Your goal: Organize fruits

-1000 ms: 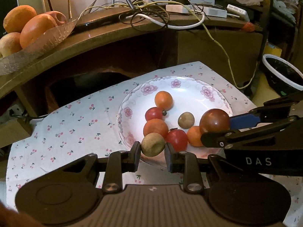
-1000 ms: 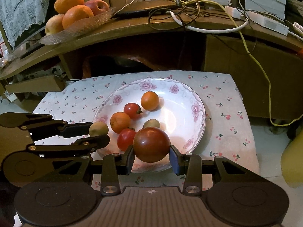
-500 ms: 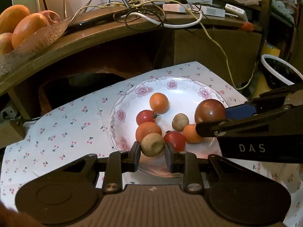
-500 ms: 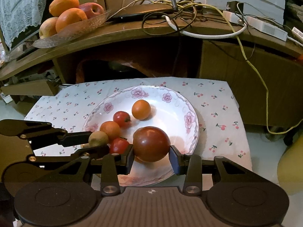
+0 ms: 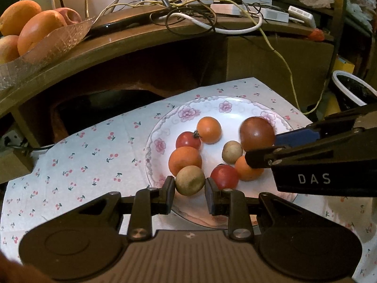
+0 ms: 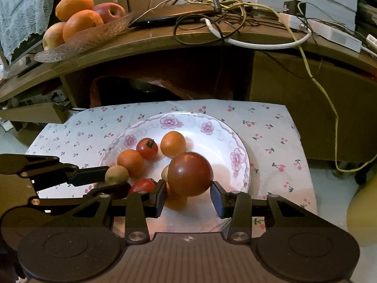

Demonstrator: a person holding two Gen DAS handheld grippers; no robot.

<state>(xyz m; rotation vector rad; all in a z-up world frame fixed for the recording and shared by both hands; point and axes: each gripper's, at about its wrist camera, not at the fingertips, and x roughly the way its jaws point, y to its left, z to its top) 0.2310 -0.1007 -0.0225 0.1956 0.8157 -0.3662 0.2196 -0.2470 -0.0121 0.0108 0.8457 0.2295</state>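
Note:
A flowered white plate (image 5: 165,127) (image 6: 226,129) on a cherry-print cloth holds several small red and orange fruits and a small brown one (image 5: 232,152). My left gripper (image 5: 190,191) is shut on a small brown-green fruit (image 5: 190,180) (image 6: 116,175) over the plate's near left rim. My right gripper (image 6: 188,192) has its jaws spread slightly wider than a large dark red fruit (image 6: 190,174) (image 5: 257,134), which sits between them over the plate's right half; I cannot tell whether it still rests on the pads.
A wooden shelf (image 6: 188,40) rises behind the cloth with a glass dish of oranges and apples (image 6: 80,18) at left and tangled cables (image 6: 235,23) at right. A dark white-rimmed bowl (image 5: 351,89) sits right of the table.
Both grippers moved forward over the plate with their fruits. The right gripper's jaws have parted from the dark red fruit; the left stays shut on its fruit.

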